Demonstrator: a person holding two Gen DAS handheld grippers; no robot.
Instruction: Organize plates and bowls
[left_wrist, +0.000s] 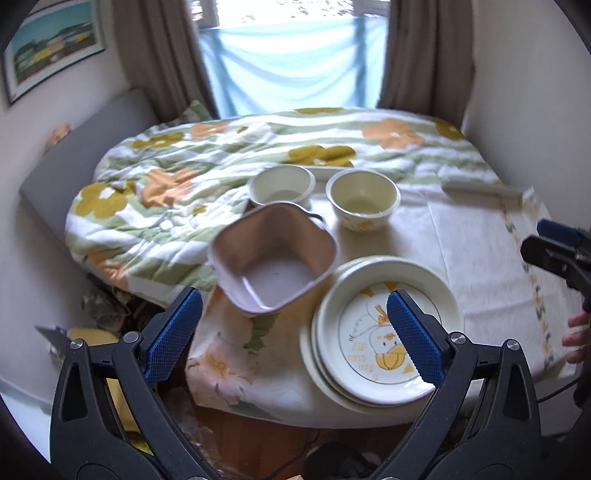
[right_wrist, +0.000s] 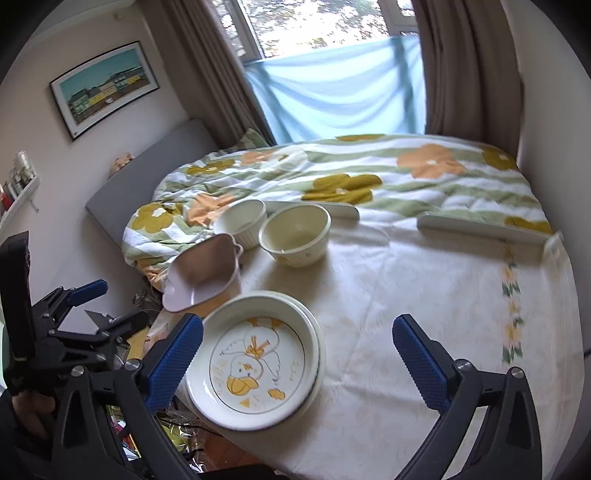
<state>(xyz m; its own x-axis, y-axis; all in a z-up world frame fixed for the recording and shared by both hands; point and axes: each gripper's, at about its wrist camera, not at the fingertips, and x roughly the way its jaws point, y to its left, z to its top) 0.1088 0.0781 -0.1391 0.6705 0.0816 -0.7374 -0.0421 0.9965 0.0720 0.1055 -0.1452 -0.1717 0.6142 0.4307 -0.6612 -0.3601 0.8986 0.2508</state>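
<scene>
Left gripper (left_wrist: 293, 334) jaws wide, nothing between them; right gripper (right_wrist: 301, 360) likewise spread and empty; plate stack (left_wrist: 384, 332) with the duck print sits just beyond the left jaws, under the right-hand pad, looks gathered as one pile; pink square bowl (left_wrist: 275, 262) ahead of the left-hand pad, tilted, probably propped on the bedding edge; two cream bowls (right_wrist: 271, 230) further ahead, side by side, unstacked; only the right wrist view shows the wall shelf (right_wrist: 18, 192).
</scene>
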